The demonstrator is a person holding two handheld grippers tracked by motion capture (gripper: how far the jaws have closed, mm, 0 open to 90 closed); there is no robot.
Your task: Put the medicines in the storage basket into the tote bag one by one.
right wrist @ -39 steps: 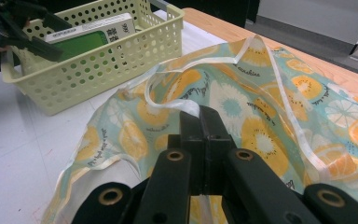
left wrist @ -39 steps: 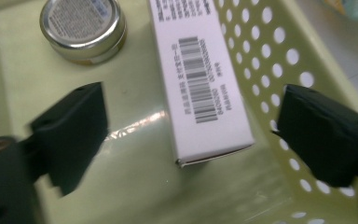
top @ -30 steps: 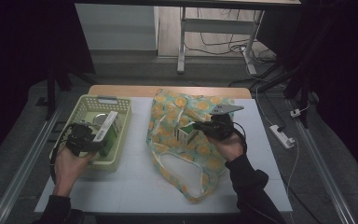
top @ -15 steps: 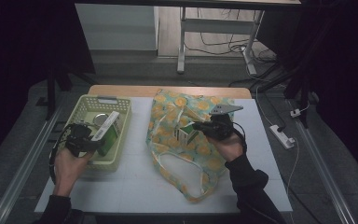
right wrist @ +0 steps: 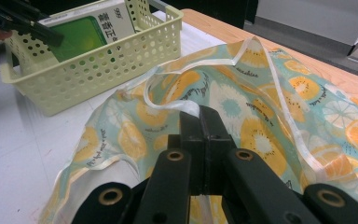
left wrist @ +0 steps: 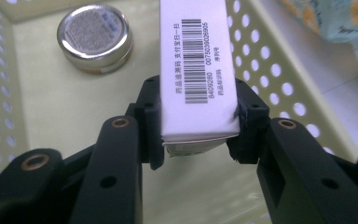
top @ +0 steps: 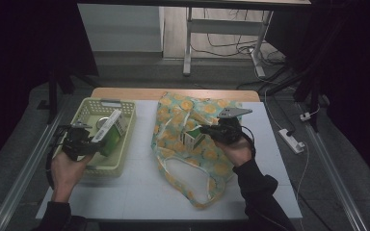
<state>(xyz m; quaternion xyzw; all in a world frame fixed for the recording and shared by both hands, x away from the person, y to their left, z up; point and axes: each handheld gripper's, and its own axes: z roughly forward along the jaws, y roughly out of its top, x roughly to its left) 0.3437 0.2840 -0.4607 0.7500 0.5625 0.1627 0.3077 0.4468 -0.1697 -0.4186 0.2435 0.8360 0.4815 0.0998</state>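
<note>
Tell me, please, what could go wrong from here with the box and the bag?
1. The left gripper, whose jaws have just been closing, pinches the box only at one end, so it might tilt or slip back into the basket, possibly onto the tin.
2. The right gripper holds just the rim of the bag; the mouth could sag shut.
</note>
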